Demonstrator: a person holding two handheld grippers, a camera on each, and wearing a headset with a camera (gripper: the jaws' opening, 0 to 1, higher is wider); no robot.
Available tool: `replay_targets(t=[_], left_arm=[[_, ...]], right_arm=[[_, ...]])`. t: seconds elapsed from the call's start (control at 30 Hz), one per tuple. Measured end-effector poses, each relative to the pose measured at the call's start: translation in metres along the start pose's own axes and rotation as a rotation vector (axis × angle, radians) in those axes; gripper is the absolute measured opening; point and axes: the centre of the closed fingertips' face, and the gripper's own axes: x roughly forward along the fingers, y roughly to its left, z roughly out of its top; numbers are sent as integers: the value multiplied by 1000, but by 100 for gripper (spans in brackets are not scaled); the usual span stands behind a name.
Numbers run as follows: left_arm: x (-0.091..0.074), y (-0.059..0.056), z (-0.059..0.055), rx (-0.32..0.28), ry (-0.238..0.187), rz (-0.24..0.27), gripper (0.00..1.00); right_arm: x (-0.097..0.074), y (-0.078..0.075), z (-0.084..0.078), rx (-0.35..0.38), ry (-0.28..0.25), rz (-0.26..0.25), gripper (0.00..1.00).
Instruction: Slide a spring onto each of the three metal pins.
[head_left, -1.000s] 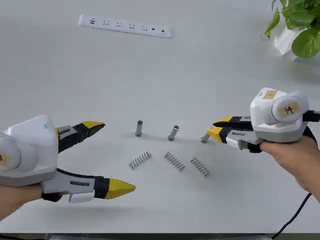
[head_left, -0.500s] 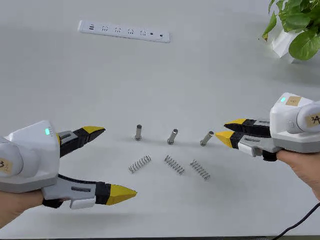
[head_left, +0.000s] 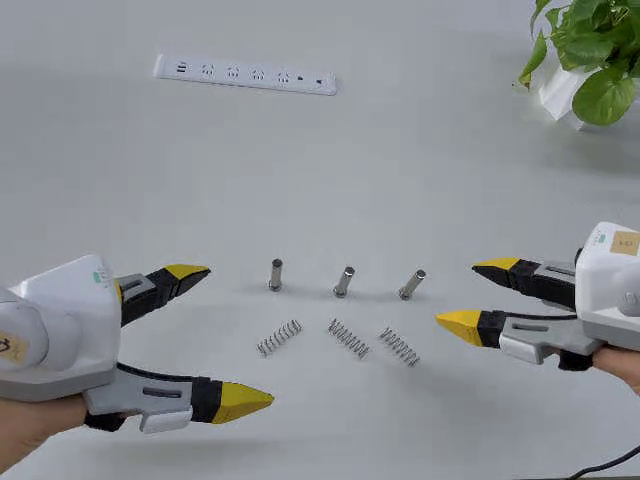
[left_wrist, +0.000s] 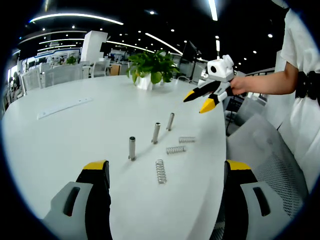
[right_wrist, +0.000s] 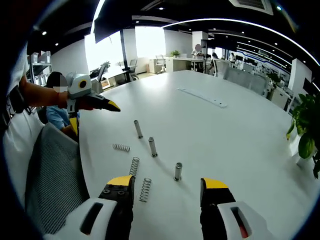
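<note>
– White table (head_left: 120, 180) all round, is it? Where are the pins?

– Near the middle of it, three in a row: left pin (head_left: 275, 274), middle pin (head_left: 344, 281), right pin (head_left: 412, 284). The left pin stands upright. The other two seem to lean a little, though that may be the camera's angle.

– And the springs?

– Lying flat just in front of that row, one before each pin: left spring (head_left: 279, 337), middle spring (head_left: 349, 338), right spring (head_left: 399, 346). Each lies apart from its pin and from its neighbours.

– The grippers?

– The left gripper (head_left: 236, 335) hangs at the near left, jaws spread wide with nothing between them, its lower tip near the left spring. The right gripper (head_left: 459, 292) hangs at the near right, jaws parted and empty too, tips pointing toward the right pin but not touching it.

– Farther out?

– A power strip (head_left: 245, 74) lies along the far side, and a leafy plant (head_left: 590, 55) stands at the far right corner.
</note>
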Motion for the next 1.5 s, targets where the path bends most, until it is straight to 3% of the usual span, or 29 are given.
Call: replay_targets(t=[0.47,1.07,1.5], left_arm=[[0,0,-2,5,40,21,88],[10,4,-7,5,118,60,71],[26,6,-27,8,258,109,48]], right_arm=[[-4,16,-9,-22,-58,77,78],[-8,22,-21,-39,-100,122,89],[-12,22,-34,-36,-108,126,90]])
